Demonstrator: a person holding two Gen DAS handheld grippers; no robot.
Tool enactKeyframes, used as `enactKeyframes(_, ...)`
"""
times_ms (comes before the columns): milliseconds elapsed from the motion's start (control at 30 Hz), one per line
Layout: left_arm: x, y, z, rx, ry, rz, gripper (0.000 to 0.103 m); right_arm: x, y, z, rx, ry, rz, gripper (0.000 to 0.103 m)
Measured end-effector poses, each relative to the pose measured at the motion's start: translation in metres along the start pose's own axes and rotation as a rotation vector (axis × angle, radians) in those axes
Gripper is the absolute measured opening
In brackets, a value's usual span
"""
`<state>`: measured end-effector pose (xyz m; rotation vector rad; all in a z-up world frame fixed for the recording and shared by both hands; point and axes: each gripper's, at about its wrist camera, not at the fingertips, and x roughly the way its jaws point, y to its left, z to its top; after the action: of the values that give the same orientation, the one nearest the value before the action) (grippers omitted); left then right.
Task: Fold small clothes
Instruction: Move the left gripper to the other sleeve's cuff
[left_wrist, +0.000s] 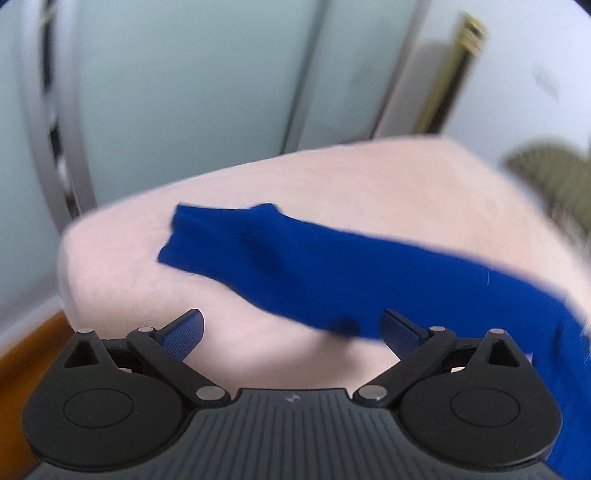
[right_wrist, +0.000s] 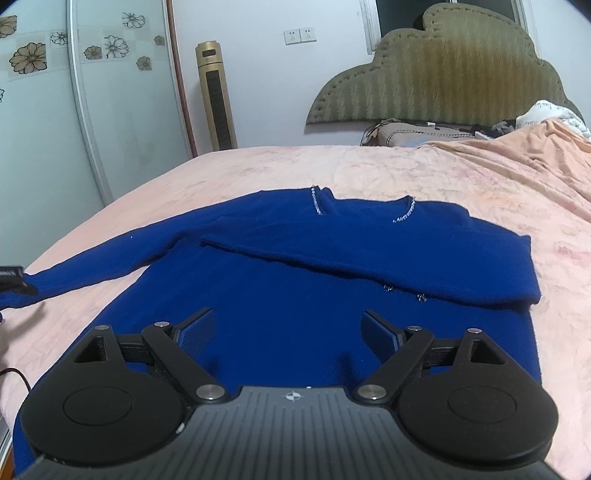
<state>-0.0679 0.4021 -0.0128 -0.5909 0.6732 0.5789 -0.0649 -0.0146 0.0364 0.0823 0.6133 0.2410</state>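
1. The blue sweater (right_wrist: 295, 280) is spread on the bed (right_wrist: 480, 192), one sleeve already folded across the chest.
2. Both the left claw (left_wrist: 291, 332) and the right claw (right_wrist: 288, 328) are held spread, nothing pinched.
3. The outstretched sleeve (left_wrist: 295, 266) could be bunched if only one layer is caught.
4. The folded sleeve might be dragged loose by careless pulling.

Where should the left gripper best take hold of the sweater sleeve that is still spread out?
Probably at the cuff end of the spread sleeve, which lies flat on the pink bedspread away from the body. The open left gripper could approach from the near edge, one finger sliding beneath.
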Motion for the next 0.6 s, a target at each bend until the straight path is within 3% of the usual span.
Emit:
enactKeyframes(100, 0.009, 0.038, 0.009, -0.222, -0.003, -0.124, 0.102, 0.003, -0.001, -0.002, 0.014, 0.013, 0.003, 0.089)
enactKeyframes(233, 0.016, 0.059, 0.017, -0.362, -0.04, -0.2, 0.101, 0.009, -0.002, -0.004, 0.033, 0.027, 0.003, 0.09)
enactKeyframes(333, 0.024, 0.073, 0.023, -0.491, -0.066, -0.224, 0.088, 0.013, -0.002, -0.005, 0.041, 0.033, -0.002, 0.09)
enactKeyframes(400, 0.029, 0.081, 0.027, -0.552, -0.059, -0.201, 0.052, 0.015, -0.001, -0.006, 0.039, 0.038, -0.002, 0.091)
enactKeyframes(533, 0.032, 0.094, 0.028, -0.611, -0.017, -0.166, 0.014, 0.017, -0.002, -0.008, 0.043, 0.048, -0.005, 0.092)
enactKeyframes(567, 0.033, 0.095, 0.028, -0.615, -0.002, -0.155, 0.007, 0.018, -0.003, -0.008, 0.046, 0.05, -0.004, 0.092)
enactKeyframes(600, 0.034, 0.093, 0.029, -0.62, 0.004, -0.151, 0.006, 0.018, -0.004, -0.008, 0.049, 0.052, -0.004, 0.092)
